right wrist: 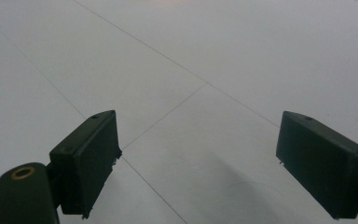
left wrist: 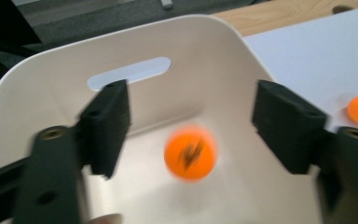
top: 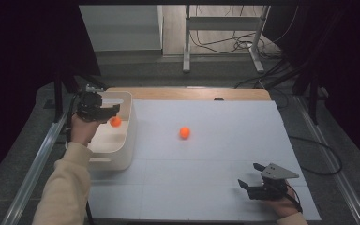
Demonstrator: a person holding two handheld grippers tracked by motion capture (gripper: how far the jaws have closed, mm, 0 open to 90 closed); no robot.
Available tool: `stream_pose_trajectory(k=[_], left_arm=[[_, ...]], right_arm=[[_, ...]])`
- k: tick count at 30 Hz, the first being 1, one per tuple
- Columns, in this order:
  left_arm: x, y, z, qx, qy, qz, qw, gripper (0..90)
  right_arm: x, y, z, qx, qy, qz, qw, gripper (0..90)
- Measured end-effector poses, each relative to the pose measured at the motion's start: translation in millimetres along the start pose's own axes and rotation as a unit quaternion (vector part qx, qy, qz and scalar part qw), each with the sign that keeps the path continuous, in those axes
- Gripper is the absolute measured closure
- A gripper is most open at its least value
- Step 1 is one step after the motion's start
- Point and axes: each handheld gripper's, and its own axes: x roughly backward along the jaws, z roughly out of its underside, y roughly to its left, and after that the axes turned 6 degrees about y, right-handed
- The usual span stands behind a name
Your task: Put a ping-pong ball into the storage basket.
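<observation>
The desk (top: 206, 154), covered by a white sheet with thin seam lines and a strip of bare wood at its far edge, carries no readable writing. At its left edge stands a white bin (top: 122, 154) with rounded corners and a slot handle cut through its far wall; it bears no label that can be made out. The left gripper (top: 104, 111) is held over the bin's opening, and in the left gripper view its jaws stand wide apart, gripping nothing, with the bin's inner wall and slot handle between and beyond them. Between those jaws, clear of both, an orange ball (left wrist: 190, 152) shows inside the bin, blurred, so whether it rests on the bin's floor or is in the air cannot be told; it carries a dark mark too smeared to read. Being round, it has no long axis or facing to tell. In the high view it sits just beside the left gripper's tips, within the bin's rim. The right gripper (top: 252, 180) lies low at the near right of the desk, well apart from the bin, its jaws wide open over bare sheet. A second orange ball (top: 184, 132) rests on the sheet near the middle of the desk, apart from both grippers.
</observation>
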Motion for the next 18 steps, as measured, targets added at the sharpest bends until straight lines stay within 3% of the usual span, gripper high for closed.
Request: stream_pose_trajectory(k=[11,18], left_arm=[[13.8,-5.5,3.4,-0.007,-0.035,0.038,0.9986,18.9],[28.1,-15.1,6.1,-0.013,-0.068,0.08,0.9944,17.6]], right_arm=[[0.6,0.1,-0.1,-0.001,0.0,0.002,1.0,13.4],[1.0,-0.2,-0.5,-0.004,-0.002,0.003,1.0,13.5]])
